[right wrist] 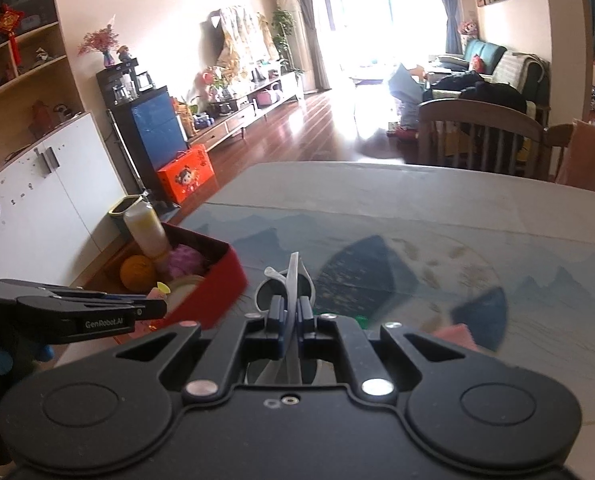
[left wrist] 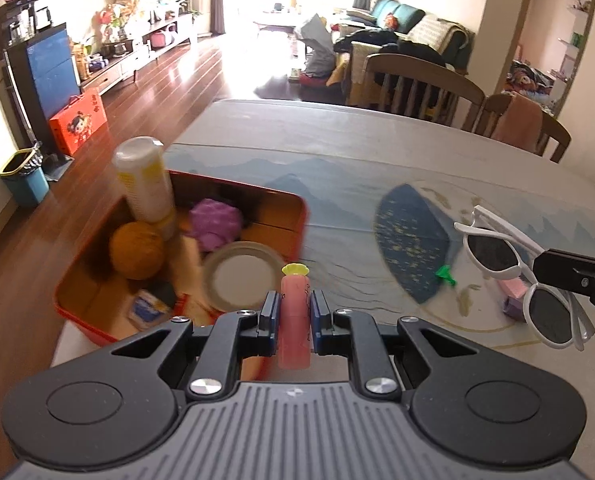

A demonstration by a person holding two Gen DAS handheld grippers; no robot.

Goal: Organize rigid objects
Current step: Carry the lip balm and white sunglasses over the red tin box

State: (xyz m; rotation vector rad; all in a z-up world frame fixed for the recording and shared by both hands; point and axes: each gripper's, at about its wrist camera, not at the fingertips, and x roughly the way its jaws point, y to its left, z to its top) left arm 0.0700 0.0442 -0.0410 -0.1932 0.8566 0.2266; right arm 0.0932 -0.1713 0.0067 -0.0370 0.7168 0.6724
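Note:
My left gripper (left wrist: 294, 309) is shut on a pink tube with a yellow cap (left wrist: 294, 312), held upright just right of the red box (left wrist: 303, 216). The box holds a white and yellow bottle (left wrist: 147, 184), an orange ball (left wrist: 137, 251), a purple lump (left wrist: 216, 222) and a round lid (left wrist: 243, 276). My right gripper (right wrist: 293, 314) is shut on white sunglasses (right wrist: 291, 280), held above the table; they also show at the right of the left wrist view (left wrist: 513, 264). The left gripper with its pink tube shows in the right wrist view (right wrist: 153, 306), beside the red box (right wrist: 221, 284).
A small green piece (left wrist: 446, 274) and a pink and purple block (left wrist: 513, 294) lie on the blue-patterned tablecloth (left wrist: 337, 184). Wooden chairs (left wrist: 421, 84) stand at the table's far side. The table's left edge drops to the wooden floor with a bin (left wrist: 23, 178).

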